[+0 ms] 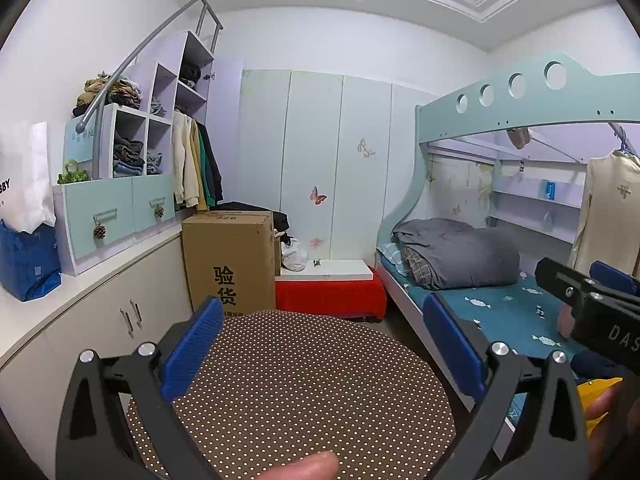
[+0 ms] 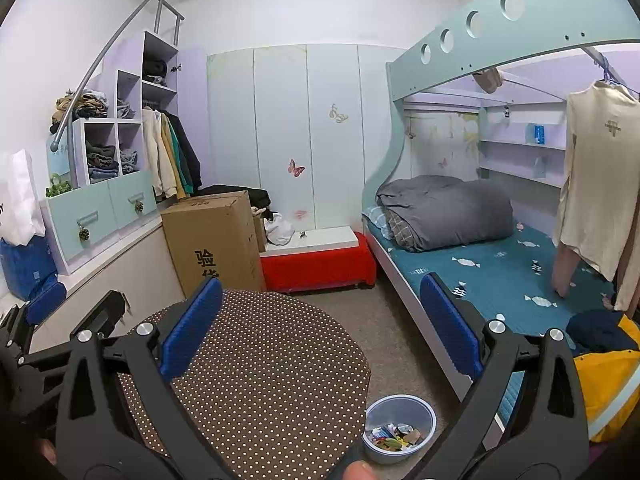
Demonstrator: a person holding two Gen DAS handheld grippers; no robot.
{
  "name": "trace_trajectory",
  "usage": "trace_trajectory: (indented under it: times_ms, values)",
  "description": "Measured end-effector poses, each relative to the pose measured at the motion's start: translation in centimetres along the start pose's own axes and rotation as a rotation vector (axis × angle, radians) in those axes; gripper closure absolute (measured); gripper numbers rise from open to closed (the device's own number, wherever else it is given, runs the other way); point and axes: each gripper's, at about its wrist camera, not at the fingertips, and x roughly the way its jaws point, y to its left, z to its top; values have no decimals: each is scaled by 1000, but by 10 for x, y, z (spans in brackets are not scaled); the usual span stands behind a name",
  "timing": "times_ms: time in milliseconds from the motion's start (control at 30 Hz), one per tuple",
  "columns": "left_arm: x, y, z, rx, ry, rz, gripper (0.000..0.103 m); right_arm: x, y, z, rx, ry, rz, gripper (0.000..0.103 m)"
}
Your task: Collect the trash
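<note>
A small grey bin (image 2: 400, 428) with several scraps of trash inside stands on the carpet, beside the round brown polka-dot table (image 2: 260, 368) and close to the bed. My right gripper (image 2: 320, 320) hovers open above the table and the bin, holding nothing. In the left wrist view my left gripper (image 1: 324, 336) is also open and empty over the same table (image 1: 296, 388). The right gripper (image 1: 592, 304) shows at that view's right edge, and the left gripper (image 2: 52, 320) at the right wrist view's left edge.
A bunk bed (image 2: 500, 264) with a grey duvet runs along the right. A cardboard box (image 2: 212, 240) and a red bench (image 2: 320, 264) stand behind the table. White cabinets (image 1: 92, 304) and shelves line the left wall. A yellow bag (image 2: 608, 380) lies on the bed's near end.
</note>
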Motion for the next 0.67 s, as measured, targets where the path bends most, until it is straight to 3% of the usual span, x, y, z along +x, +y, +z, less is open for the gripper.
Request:
trace_trajectory:
  times_ms: [667]
  values:
    - [8,0,2,22,-12,1,5,3,1,4,3,5,9,6]
